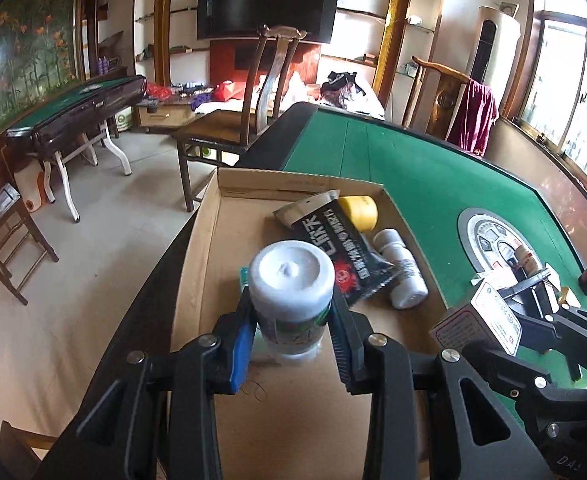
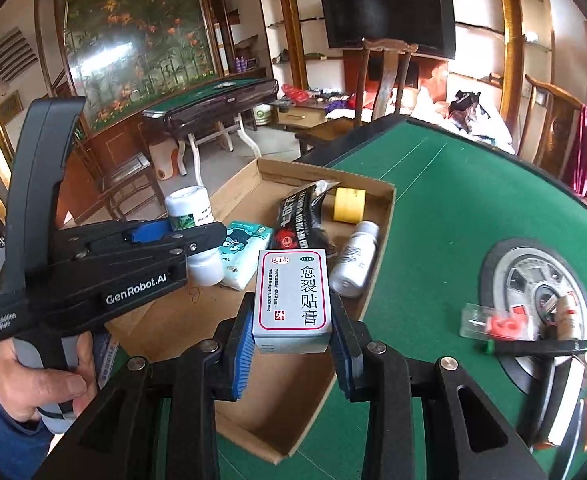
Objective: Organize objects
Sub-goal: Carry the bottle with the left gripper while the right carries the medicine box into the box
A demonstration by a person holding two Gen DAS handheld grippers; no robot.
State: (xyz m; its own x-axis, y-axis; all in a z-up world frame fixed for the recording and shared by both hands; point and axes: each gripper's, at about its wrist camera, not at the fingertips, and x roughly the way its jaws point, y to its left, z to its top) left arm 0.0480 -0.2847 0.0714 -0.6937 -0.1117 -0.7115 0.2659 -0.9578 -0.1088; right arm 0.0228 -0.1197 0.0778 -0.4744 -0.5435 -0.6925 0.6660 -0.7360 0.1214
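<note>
Left wrist view: left gripper (image 1: 293,328) pinching a white bottle (image 1: 291,292) by its sides, just under the cap, held upright over the floor of the cardboard box (image 1: 197,280). Probably gripped this way so that the bottle can go down standing, in the free near part of the box. Already lying in the far corner of the box: a black packet (image 1: 341,248), a yellow roll (image 1: 359,210) and a small white bottle (image 1: 401,276), close together and partly overlapping. Right wrist view: right gripper (image 2: 292,340) pinching a grey medicine carton (image 2: 292,294) across its narrow sides, printed face up, above the near rim of the box, beside a tissue pack (image 2: 241,252). Seems carried flat to be laid down among the others. Both loads not yet released. More small items waiting on the round centre plate (image 2: 493,280) of the green table (image 2: 433,200), well apart from the box.
</note>
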